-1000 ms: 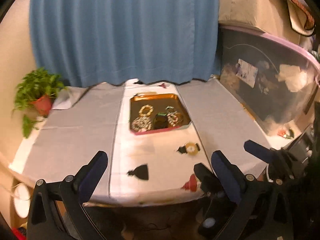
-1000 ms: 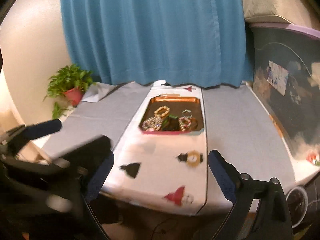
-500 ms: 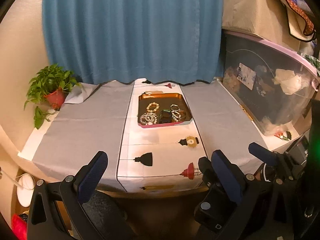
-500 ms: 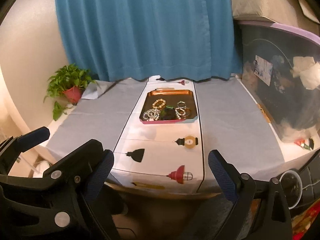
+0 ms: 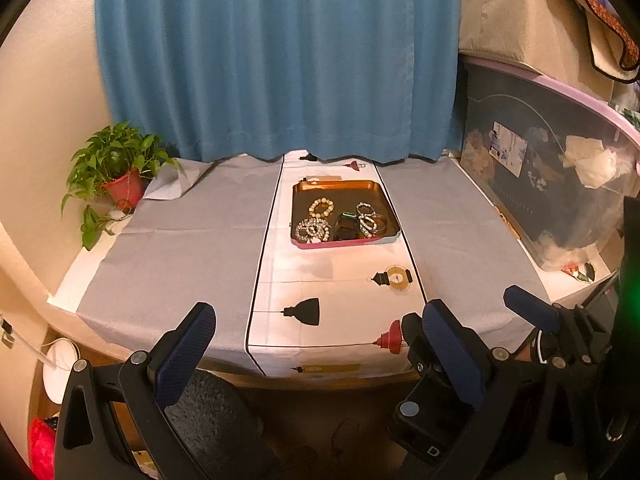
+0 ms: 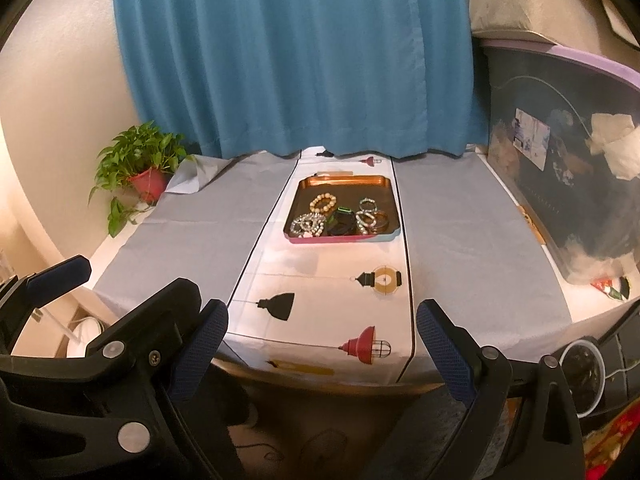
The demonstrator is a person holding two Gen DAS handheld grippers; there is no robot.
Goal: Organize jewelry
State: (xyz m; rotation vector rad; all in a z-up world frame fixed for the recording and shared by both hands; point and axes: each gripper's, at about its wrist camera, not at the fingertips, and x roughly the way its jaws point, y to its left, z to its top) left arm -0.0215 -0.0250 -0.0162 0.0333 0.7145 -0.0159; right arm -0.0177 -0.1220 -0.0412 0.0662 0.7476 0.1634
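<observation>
Both grippers pulled back off the table!
Left gripper [image 5: 320,354] and right gripper [image 6: 322,344] hang wide open, empty; bracelets sit in the far tray [image 5: 380,194], sorting looks finished.

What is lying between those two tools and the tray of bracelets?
Nothing visible blocks the way. Between the open left tool, the open right tool and the tray there is only the flat cloth with printed lamp pictures. The plant stands off to the side.
</observation>
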